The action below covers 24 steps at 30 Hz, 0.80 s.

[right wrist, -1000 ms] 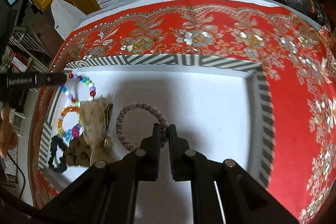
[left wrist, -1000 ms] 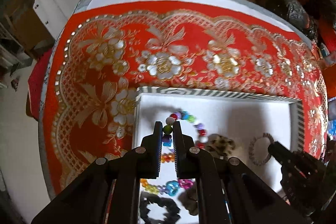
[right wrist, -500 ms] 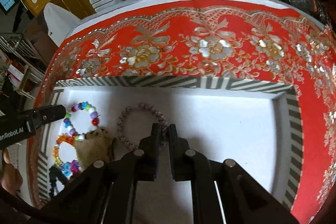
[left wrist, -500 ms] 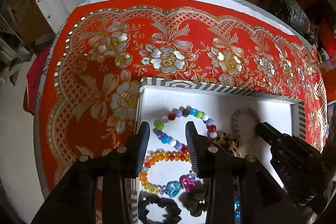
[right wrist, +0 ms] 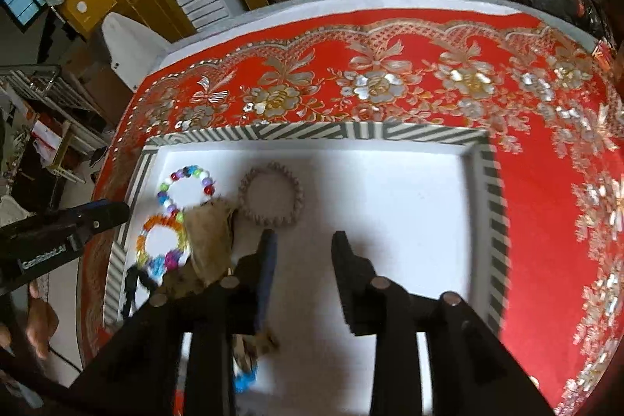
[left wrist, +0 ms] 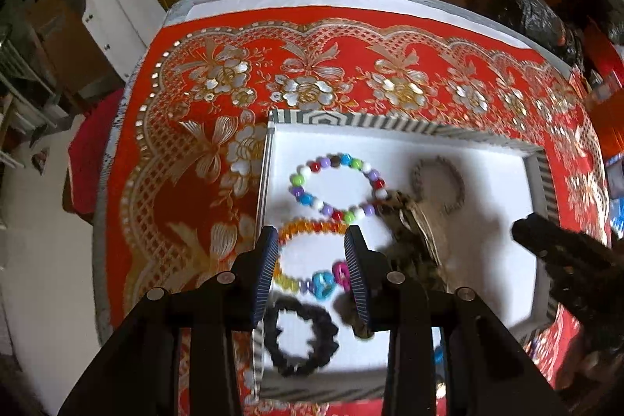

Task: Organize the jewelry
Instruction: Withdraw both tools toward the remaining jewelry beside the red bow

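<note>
resting on a red tablecloth (left wrist: 187,205) patterned with gold and silver flowers, a shallow white tray (right wrist: 390,205) with a black-and-white striped rim holds all the jewelry at its left end. a bracelet of round multicoloured beads (left wrist: 335,188) lies nearest the far rim; just below it sits an orange faceted-bead bracelet (left wrist: 308,260) with pink and blue charms, then a ruffled black scrunchie (left wrist: 300,342). a dull braided ring (right wrist: 271,199) lies beside a crumpled leopard-print fabric piece (left wrist: 413,232) that touches the round-bead bracelet.

the left gripper (left wrist: 312,260) hangs above the orange bracelet, its ribbed blue pads spread and gripping nothing. the right gripper (right wrist: 302,252) has just been opening; its jaws stand apart over bare white tray floor, empty, just below the braided ring.

only the left view shows the whole scrunchie and the charms clearly. only the right view shows the tray's bare right half, a small blue object (right wrist: 243,383) blurred behind its own fingers, and a hand (right wrist: 39,322) under the left gripper.
</note>
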Available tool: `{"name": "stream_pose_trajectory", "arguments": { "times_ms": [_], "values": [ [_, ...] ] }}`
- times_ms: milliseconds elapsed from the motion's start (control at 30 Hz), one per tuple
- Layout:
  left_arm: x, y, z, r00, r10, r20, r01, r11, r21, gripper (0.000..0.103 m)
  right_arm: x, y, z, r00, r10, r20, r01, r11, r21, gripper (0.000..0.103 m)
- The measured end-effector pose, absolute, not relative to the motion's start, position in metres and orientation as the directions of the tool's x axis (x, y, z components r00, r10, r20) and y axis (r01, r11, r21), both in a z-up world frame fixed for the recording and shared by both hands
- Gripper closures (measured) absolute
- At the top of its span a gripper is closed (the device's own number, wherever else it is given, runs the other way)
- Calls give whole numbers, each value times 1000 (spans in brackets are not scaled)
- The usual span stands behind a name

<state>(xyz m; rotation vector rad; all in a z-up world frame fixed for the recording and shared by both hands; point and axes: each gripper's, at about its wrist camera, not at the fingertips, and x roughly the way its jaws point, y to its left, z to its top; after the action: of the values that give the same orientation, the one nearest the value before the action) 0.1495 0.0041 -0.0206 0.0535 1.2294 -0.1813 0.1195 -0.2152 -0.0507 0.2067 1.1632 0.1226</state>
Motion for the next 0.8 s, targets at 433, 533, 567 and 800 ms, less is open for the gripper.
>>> {"name": "stream_pose_trajectory", "arguments": {
  "times_ms": [433,533,567,800],
  "values": [
    [54,-5,10,388,-87,-918,172,985,-21,93,21,-237,5,458,165,-873,-56,986,157,61],
    [34,-7,14,397,-91,-913,170,985,-24,93,2,-242,8,458,157,-875,-67,988,142,61],
    [29,-8,15,398,-93,-913,169,985,-27,93,-6,-245,9,460,157,-874,-68,988,141,61],
    [-10,-16,24,423,-80,-903,163,987,-11,93,-53,-265,11,461,157,-873,-75,988,138,61]
  ]
}}
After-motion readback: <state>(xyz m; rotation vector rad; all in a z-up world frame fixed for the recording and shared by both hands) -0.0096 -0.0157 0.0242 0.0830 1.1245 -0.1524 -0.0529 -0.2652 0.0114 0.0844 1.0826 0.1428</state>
